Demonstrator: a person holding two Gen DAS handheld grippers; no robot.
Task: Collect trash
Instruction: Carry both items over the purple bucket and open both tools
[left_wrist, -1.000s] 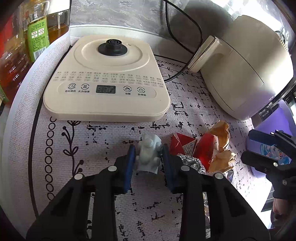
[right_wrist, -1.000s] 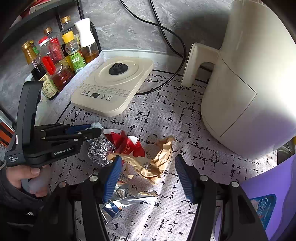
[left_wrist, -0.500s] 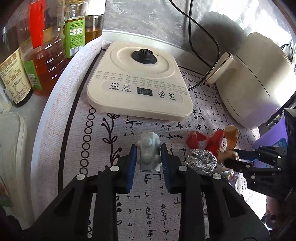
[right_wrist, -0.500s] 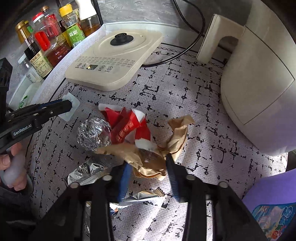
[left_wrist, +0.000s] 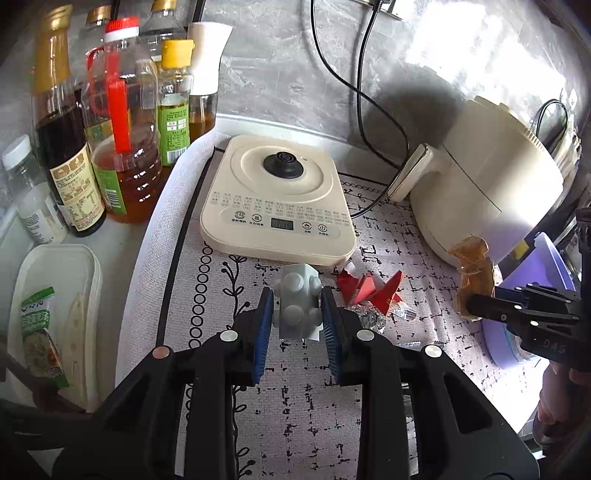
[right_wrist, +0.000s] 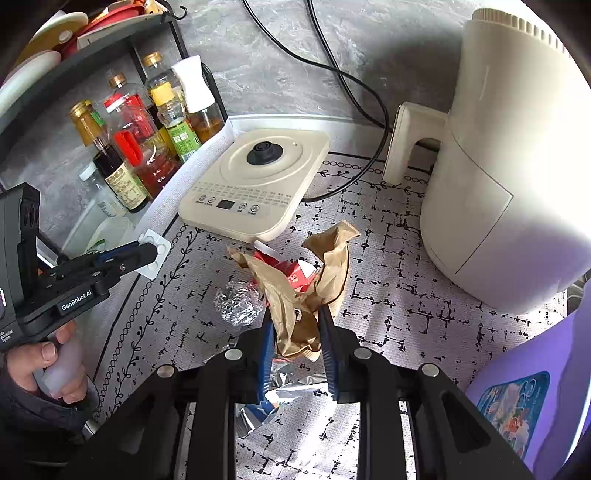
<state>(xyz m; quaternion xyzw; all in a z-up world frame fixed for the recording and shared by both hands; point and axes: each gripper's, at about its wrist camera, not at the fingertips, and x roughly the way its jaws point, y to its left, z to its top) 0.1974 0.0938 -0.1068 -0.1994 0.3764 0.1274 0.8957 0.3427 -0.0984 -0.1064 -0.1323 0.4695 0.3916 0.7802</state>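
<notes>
My left gripper (left_wrist: 297, 295) is shut on a white blister pack (left_wrist: 297, 306) and holds it above the patterned mat (left_wrist: 295, 406). In the right wrist view the same pack (right_wrist: 157, 253) sticks out of the left gripper (right_wrist: 147, 254) at the left. My right gripper (right_wrist: 295, 317) has its jaws closing, with the pads pressed on crumpled brown paper (right_wrist: 328, 258) that stands up between them, lifted off the mat. On the mat beneath lie a red wrapper (right_wrist: 295, 273), a foil ball (right_wrist: 240, 299) and a flat silver wrapper (right_wrist: 291, 387).
A cream appliance base (left_wrist: 277, 206) sits at the back of the mat, with a cream air fryer (left_wrist: 480, 184) to its right and black cords behind. Oil and sauce bottles (left_wrist: 122, 147) stand at the left, by a lidded plastic box (left_wrist: 55, 314). A purple bin (right_wrist: 535, 387) is at the right.
The right gripper's jaws closed on the brown paper and raised it off the mat. The left gripper rose and drew back with the blister pack still in it.
</notes>
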